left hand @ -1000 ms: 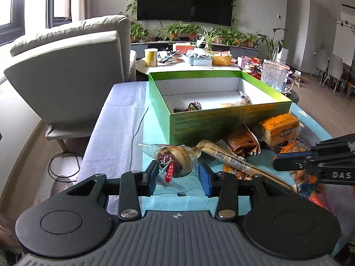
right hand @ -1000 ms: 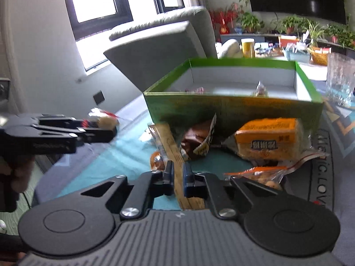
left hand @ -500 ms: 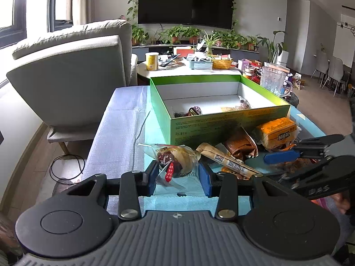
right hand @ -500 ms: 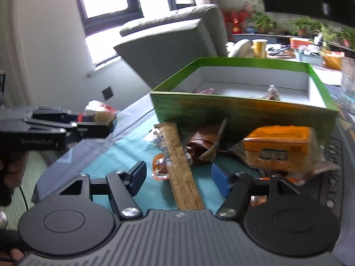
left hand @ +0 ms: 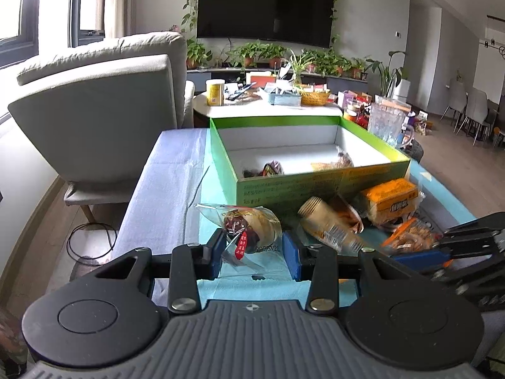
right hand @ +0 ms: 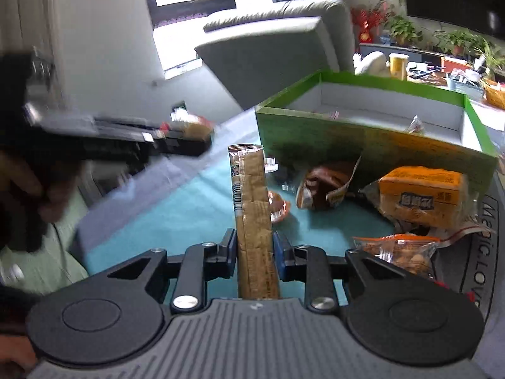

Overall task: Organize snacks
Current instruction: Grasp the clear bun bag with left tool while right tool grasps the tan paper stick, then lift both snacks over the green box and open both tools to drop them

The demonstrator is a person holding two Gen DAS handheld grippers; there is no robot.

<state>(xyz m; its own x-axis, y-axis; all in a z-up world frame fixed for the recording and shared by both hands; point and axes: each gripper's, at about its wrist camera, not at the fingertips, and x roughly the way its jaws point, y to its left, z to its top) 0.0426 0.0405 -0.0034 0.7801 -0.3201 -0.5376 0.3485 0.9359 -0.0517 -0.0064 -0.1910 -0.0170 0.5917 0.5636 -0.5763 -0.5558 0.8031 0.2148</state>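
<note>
My right gripper (right hand: 254,249) is clamped on a stiff, light cracker pack (right hand: 252,208), held near its end. My left gripper (left hand: 254,249) pinches a soft, crinkly wrapped bun (left hand: 252,229). The green box (left hand: 315,186) stands just beyond.

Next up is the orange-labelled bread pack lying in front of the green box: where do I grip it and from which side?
Take the orange bread pack across its short width at mid-body, coming from above and the near side. It lies flat with its long side along the green box wall, so the far side is blocked. A bag of nuts crowds its near edge; its loose clear end would probably slip.
</note>
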